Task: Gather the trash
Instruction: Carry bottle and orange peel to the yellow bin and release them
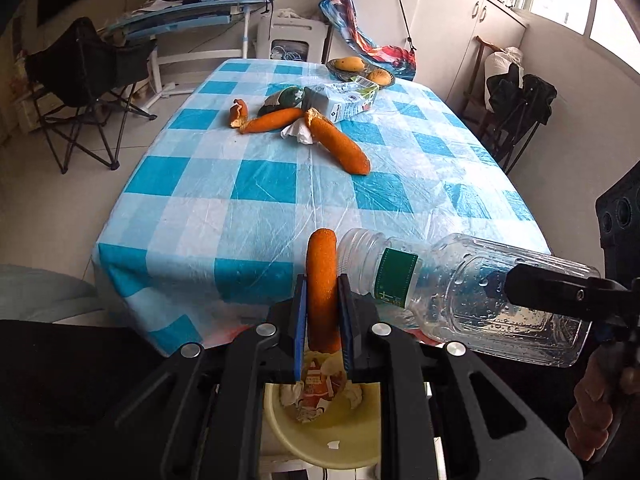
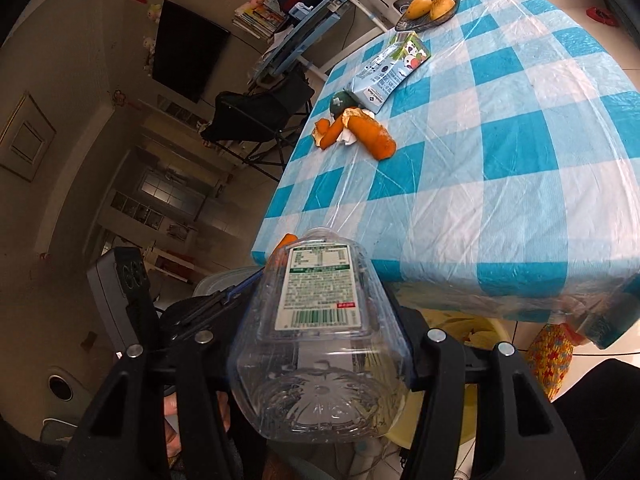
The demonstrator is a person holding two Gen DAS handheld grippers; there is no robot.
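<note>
My left gripper [image 1: 322,284] is shut on a long orange peel [image 1: 322,256] that stands upright between its blue pads, above the yellow bin [image 1: 304,436] of scraps below the table edge. My right gripper [image 2: 320,300] is shut on a clear empty plastic bottle [image 2: 316,320] around its lower body. In the left wrist view the bottle [image 1: 452,292] lies tilted, its neck touching the peel. On the checked table [image 1: 248,200], near the far end, lie more orange peels [image 1: 340,144], a crumpled tissue [image 1: 298,132], a milk carton [image 1: 344,100] and a dark green wrapper [image 1: 286,98].
A bowl of mangoes [image 1: 360,70] sits at the table's far edge. Black folding chairs stand at the left [image 1: 88,80] and right [image 1: 516,112]. A desk [image 1: 188,20] is behind. A person's hand [image 1: 592,412] holds the right gripper. A knitted cushion [image 2: 548,356] is under the table corner.
</note>
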